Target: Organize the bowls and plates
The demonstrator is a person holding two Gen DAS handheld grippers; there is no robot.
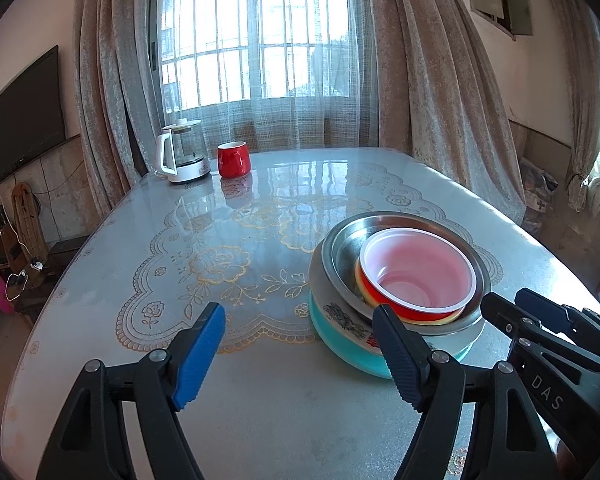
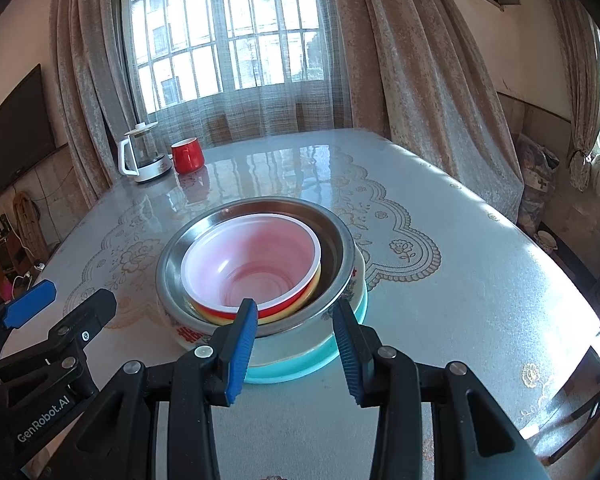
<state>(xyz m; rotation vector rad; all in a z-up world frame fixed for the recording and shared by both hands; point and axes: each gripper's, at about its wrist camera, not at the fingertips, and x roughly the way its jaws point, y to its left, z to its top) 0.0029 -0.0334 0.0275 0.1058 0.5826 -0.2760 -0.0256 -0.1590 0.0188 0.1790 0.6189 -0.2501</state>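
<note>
On the glossy, floral-patterned surface (image 2: 440,320) sits a nested stack: a red plastic bowl (image 2: 256,264) inside a round steel basin (image 2: 340,264), on a teal-rimmed enamel plate (image 2: 320,360). The left tool (image 1: 300,352) gapes empty beside it. The right tool (image 2: 296,344) stands part open at the stack's near edge, its ribbed blue pads gripping nothing.

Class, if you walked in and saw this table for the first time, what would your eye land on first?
The nested stack near the table's front edge: a red bowl inside a steel basin, on a turquoise-rimmed floral dish. Next, the red mug and glass kettle at the far left corner.
</note>
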